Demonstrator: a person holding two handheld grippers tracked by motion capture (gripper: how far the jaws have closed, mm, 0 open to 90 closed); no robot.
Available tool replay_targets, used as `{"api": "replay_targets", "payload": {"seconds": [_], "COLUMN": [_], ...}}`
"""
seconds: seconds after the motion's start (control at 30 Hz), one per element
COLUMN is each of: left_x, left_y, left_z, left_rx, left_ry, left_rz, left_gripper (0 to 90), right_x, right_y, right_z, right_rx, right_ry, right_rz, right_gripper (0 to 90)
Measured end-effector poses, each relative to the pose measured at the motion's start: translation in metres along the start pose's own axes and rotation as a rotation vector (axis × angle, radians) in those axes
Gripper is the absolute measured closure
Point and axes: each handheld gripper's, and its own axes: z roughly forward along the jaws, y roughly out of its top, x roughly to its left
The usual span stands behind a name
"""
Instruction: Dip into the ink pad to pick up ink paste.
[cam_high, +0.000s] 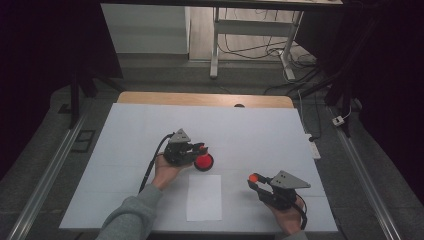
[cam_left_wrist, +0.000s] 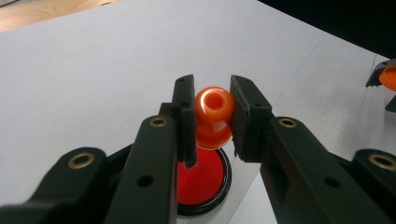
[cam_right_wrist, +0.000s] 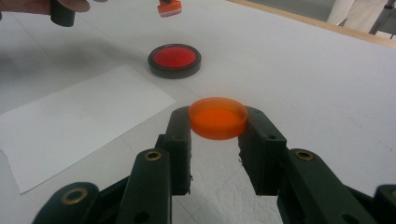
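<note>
Gripping an orange lid by its rim, the right gripper hovers low over the near right of the white-covered table, its jaws clamped on opposite sides of the shallow plastic disc. The lid looks light, stiff and smooth, so a hold across the rim suits it, though a glossy edge could slip under a loose squeeze. Just left of it lies a blank sheet of white paper, flat and near the table's front edge, likely to slide or lift if brushed. Beyond the paper, the left gripper is closed on the round knob of an orange stamp, held upright directly above a round red ink pad in a black tray. The stamp appears small, rigid and light; its necked handle gives the jaws a sure seat. Nothing stands between stamp and paper except open tabletop. Farther back, the wooden table edge, a metal frame and loose cables lie well clear.
</note>
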Motion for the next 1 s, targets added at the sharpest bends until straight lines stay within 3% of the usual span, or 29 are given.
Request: {"api": "replay_targets", "payload": {"seconds": [0.47, 1.0], "left_x": [0.001, -0.002], "left_y": [-0.008, -0.015], "left_z": [0.022, 0.033], "left_rx": [0.101, 0.135], "left_ry": [0.029, 0.049], "left_rz": [0.018, 0.036], "left_gripper": [72.6, 72.6], "right_x": [0.000, 0.001], "right_y": [0.000, 0.000], "right_z": [0.001, 0.001], "right_rx": [0.004, 0.006], "right_ry": [0.004, 0.004], "right_rz": [0.000, 0.000], "right_gripper": [64.4, 64.4]}}
